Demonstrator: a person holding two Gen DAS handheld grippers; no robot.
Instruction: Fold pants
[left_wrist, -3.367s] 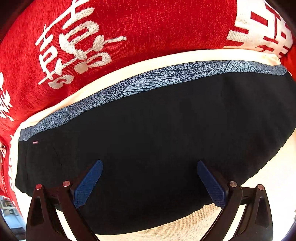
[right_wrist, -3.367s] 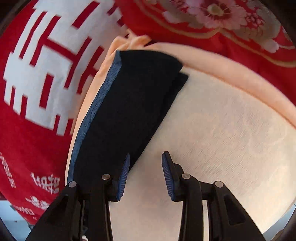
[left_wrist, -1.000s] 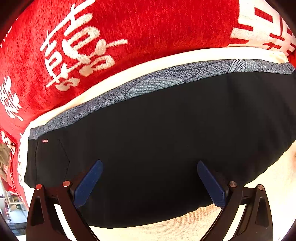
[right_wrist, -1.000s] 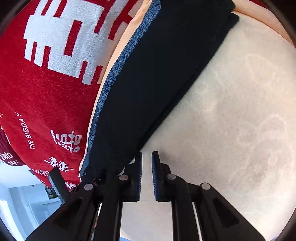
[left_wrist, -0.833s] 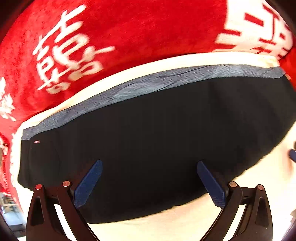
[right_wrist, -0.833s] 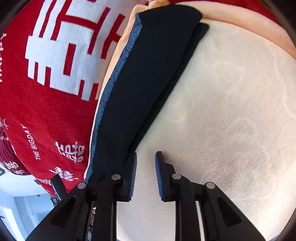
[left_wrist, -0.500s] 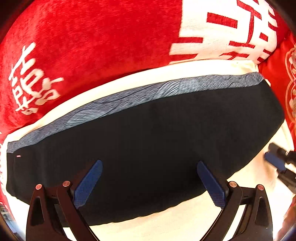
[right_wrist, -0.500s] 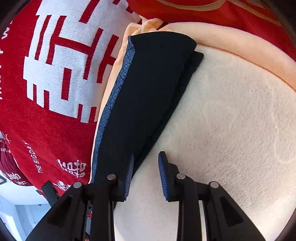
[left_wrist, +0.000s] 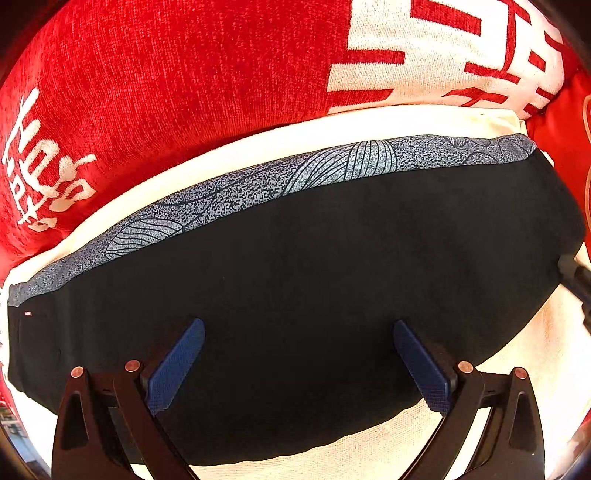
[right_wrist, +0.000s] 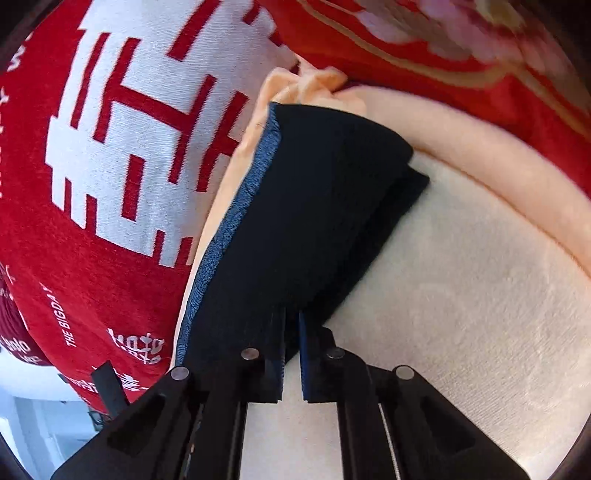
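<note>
Folded black pants (left_wrist: 314, 295) lie on a cream cushion (right_wrist: 461, 314), along its edge beside the red blanket (left_wrist: 166, 92).
The left claw (left_wrist: 295, 365) hangs over the pants' near edge, jaws wide, nothing between them. The right claw (right_wrist: 291, 354) sits at the pants' near edge over the cushion, jaws drawn nearly together; whether they pinch fabric I cannot tell.

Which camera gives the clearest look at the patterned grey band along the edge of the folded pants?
The left wrist view. There the grey band runs across nearly the whole picture, sharp enough to show its line pattern. The right wrist view shows the same band only as a narrow, foreshortened strip along the pants' left edge.
</note>
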